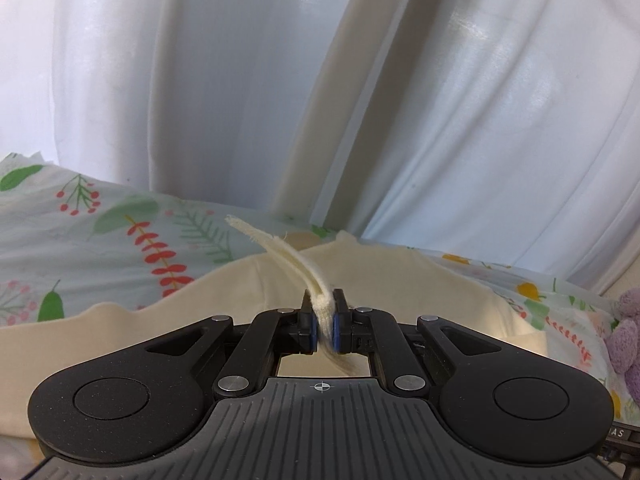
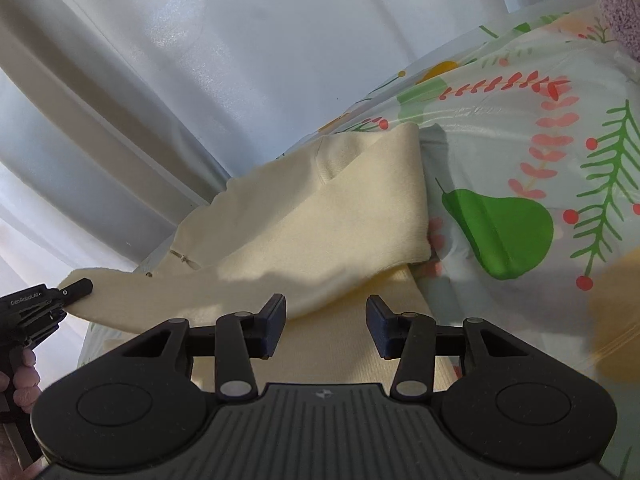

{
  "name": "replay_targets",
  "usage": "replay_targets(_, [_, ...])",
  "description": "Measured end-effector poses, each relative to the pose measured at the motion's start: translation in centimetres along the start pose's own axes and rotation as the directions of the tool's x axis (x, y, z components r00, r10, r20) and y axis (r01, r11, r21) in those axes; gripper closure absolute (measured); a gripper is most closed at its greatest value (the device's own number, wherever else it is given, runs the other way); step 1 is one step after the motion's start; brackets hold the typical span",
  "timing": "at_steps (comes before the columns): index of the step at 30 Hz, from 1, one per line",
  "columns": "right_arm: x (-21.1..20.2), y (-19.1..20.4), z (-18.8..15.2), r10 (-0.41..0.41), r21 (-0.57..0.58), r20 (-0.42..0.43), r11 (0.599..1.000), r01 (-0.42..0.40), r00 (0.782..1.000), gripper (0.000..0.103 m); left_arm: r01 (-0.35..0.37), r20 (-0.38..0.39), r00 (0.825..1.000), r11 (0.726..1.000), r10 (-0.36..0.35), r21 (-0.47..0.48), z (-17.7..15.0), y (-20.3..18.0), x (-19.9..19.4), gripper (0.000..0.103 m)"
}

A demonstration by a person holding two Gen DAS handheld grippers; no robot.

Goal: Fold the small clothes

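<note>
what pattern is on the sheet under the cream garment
The sheet is pale with red berry sprigs, green fern fronds and a green pear; the right wrist view shows it best.

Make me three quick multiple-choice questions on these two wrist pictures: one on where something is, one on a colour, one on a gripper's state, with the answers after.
1. Where does the cream garment lie?
A. on the printed sheet
B. on a wooden floor
C. in a basket

2. What colour is the pear printed on the sheet?
A. red
B. green
C. blue

3. How does the left gripper stand?
A. wide open, nothing in it
B. shut on a metal tool
C. shut on the garment's edge

Answers:
1 A, leaf and berry print shows around it.
2 B, it is plainly green.
3 C, cream cloth is pinched between its pads, while the right gripper is open above the cloth.
</note>
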State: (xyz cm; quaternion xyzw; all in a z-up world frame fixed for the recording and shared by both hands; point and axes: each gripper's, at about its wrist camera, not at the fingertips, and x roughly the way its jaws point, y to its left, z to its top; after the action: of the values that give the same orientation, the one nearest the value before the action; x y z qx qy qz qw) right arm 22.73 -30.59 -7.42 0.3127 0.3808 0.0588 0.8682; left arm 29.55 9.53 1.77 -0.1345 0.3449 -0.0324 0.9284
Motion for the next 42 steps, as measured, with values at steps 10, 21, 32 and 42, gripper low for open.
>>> replay_targets(10, [1.6,-2.2,1.1,-0.013,0.174,0.063,0.985,0.002,0.998,0.096,-0.033,-0.117,0.993,0.999,0.028,-0.040,-2.9,3.0,2.8,0.094])
replay_targets(21, [0.9,-1.5,0.5,-0.117,0.045,0.140,0.993,0.112,0.983,0.096,-0.065,-0.130,0.989,0.998,0.067,0.024,-3.8,2.6,5.2,0.094])
replay_targets(32, [-3.3,3.7,1.4,-0.118,-0.297,0.185,0.940,0.169,0.976,0.077,-0.187,-0.005,0.982,0.979,0.188,0.083,-3.6,2.1,0.5,0.088])
replay_targets(42, [8.0,8.8,-0.6,-0.209,-0.585,0.052,0.786,0.199,0.977,0.086,-0.060,-0.091,0.993,0.984,0.076,0.170,-8.4,-2.4,5.7,0.080])
